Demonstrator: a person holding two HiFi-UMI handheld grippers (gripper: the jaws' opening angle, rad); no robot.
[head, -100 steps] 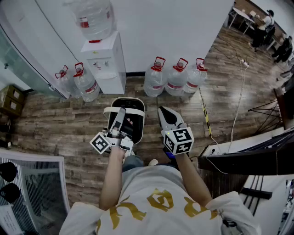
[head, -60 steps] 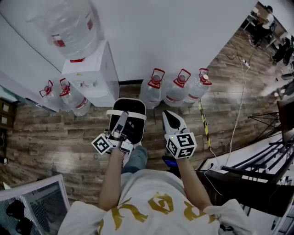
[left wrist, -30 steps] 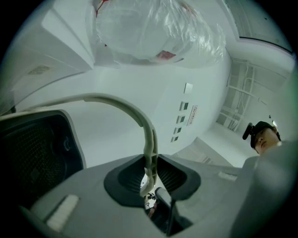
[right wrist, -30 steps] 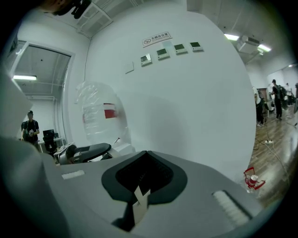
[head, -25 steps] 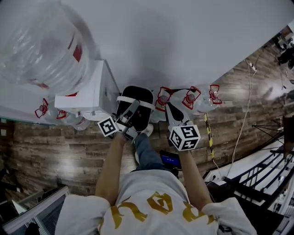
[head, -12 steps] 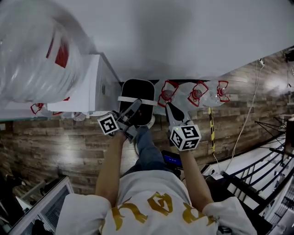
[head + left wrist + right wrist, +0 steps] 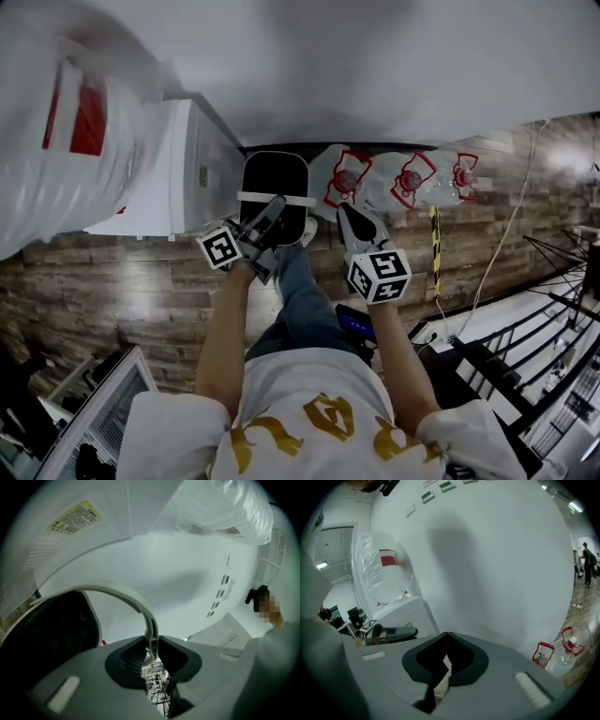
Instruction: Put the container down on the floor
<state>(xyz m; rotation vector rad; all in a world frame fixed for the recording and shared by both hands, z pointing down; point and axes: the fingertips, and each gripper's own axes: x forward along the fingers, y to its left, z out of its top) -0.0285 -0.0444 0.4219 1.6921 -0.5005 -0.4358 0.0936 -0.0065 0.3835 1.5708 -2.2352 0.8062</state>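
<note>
Our left hand-held gripper (image 7: 150, 654) clamps the white arched handle (image 7: 149, 620) of the black plastic container (image 7: 274, 173); the right hand-held gripper (image 7: 446, 667) is closed, empty. We lower it level onto the wood-plank floor (image 7: 141, 281).

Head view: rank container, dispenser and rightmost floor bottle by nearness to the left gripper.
1. Container, its handle in the left gripper.
2. Dispenser, to the left.
3. Rightmost bottle, far right by the wall.
</note>
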